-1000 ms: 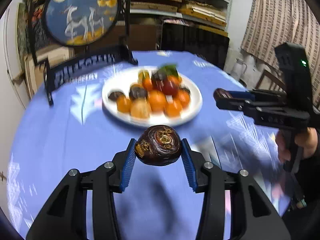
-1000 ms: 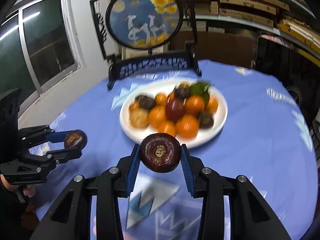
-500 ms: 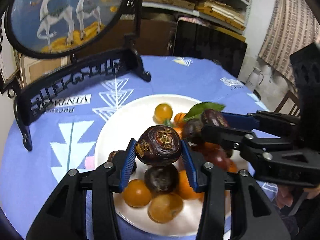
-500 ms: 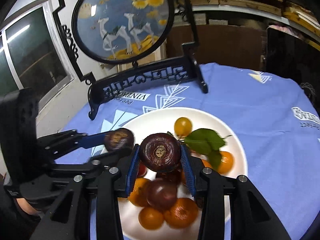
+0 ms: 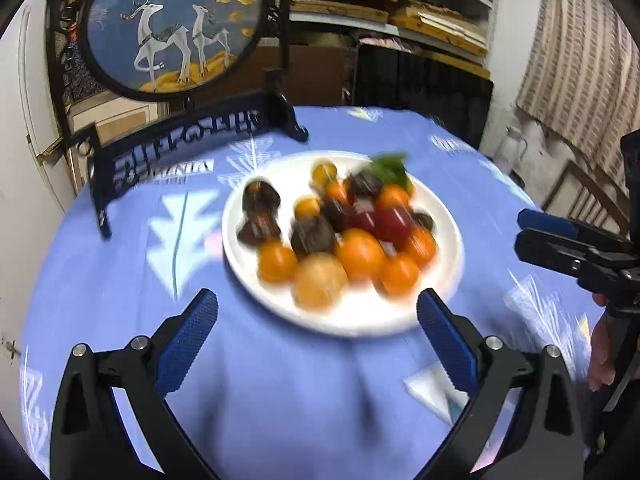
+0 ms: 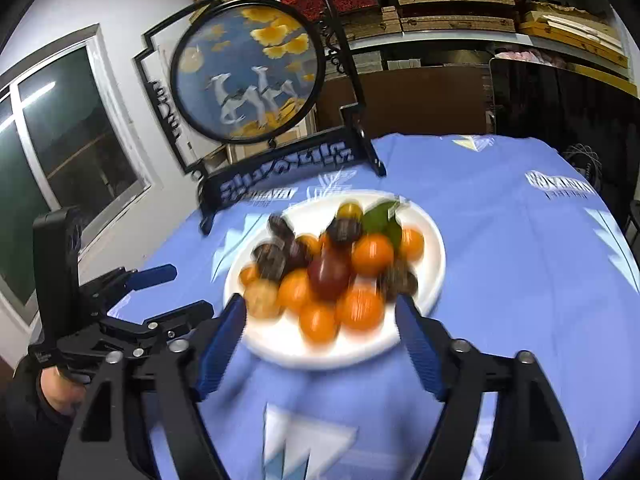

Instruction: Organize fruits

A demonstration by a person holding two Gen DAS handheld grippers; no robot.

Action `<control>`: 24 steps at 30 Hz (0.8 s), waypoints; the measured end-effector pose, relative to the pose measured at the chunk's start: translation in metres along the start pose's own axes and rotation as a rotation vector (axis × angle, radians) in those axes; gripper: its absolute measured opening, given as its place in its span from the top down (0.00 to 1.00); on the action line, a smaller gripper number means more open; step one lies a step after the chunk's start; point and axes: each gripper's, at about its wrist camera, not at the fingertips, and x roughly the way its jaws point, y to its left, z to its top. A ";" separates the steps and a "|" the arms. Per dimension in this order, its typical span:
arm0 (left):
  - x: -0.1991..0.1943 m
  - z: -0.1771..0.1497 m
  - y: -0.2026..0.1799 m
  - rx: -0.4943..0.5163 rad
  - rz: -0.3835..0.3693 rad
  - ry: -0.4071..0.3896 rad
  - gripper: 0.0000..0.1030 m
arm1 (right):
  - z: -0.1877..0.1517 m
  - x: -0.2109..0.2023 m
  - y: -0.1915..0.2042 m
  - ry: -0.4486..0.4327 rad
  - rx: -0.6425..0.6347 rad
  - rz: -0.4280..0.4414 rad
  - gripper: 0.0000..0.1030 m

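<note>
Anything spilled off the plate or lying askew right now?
Nothing stands out. All fruit sits piled on the white plate, none on the blue tablecloth. Left gripper and right gripper are opening, nothing between them.

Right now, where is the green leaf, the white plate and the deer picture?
green leaf (image 6: pixel 378 218), right wrist view, middle of the leaf.
white plate (image 5: pixel 360 320), left wrist view, bare near rim.
deer picture (image 5: pixel 172 28), left wrist view, blue centre.

Ahead of the gripper's blue pads: white plate, orange fruits, dark purple-brown fruits, one deep red fruit, green leaf. Underneath: blue tablecloth patterned with white triangles.
</note>
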 end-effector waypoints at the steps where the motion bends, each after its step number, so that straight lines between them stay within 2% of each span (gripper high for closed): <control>1: -0.012 -0.013 -0.006 -0.003 0.002 0.004 0.05 | -0.010 -0.010 0.004 -0.002 -0.009 0.000 0.19; 2: -0.022 -0.023 -0.010 -0.006 -0.002 -0.003 0.05 | -0.025 -0.024 0.009 -0.004 -0.021 -0.002 0.10; 4: -0.047 -0.044 -0.020 -0.022 -0.005 -0.025 0.05 | -0.045 -0.042 0.016 -0.012 -0.037 -0.015 0.03; 9: -0.101 -0.080 -0.040 -0.067 0.057 -0.063 0.05 | -0.092 -0.089 0.030 -0.034 -0.027 -0.056 0.03; 15: -0.155 -0.117 -0.069 -0.049 0.117 -0.114 0.05 | -0.115 -0.140 0.039 -0.078 -0.006 -0.066 0.03; 20: -0.174 -0.132 -0.076 -0.068 0.198 -0.109 0.05 | -0.125 -0.167 0.042 -0.111 -0.005 -0.092 0.03; 24: -0.183 -0.135 -0.077 -0.076 0.198 -0.120 0.05 | -0.131 -0.182 0.042 -0.125 -0.004 -0.103 0.03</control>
